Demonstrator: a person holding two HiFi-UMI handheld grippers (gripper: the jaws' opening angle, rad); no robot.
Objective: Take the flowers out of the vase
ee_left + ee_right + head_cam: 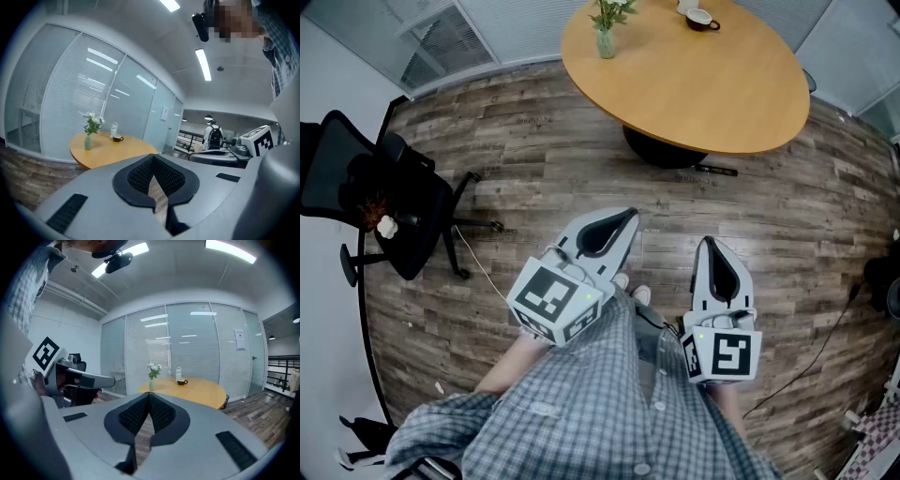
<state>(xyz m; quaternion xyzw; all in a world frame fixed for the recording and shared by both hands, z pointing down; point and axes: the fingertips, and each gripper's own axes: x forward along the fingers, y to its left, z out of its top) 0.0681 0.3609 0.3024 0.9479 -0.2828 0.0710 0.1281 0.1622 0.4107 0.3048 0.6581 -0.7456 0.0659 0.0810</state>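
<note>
The only print in sight is the black-and-white square marker on the cube of the left gripper (625,219) and of the right gripper (710,244). A small sheet (239,339) stuck to the glass wall carries writing too small to read. Both grippers are held low in front of the person's checked shirt (609,403), over the floor and well apart from the surface. Each has its fingers (140,174) closed together with nothing between them. The white flowers (609,11) stand upright in the pale green vase (606,43) near the far left edge of the round wooden surface (722,94), with a dark cup (701,20) further along that edge. The surface stands on a dark foot on a grey-brown plank floor (534,159). A black office chair (384,197) stands off to the left. Glass walls with blinds (187,348) close the room, and strip lights (204,64) run across the ceiling.
</note>
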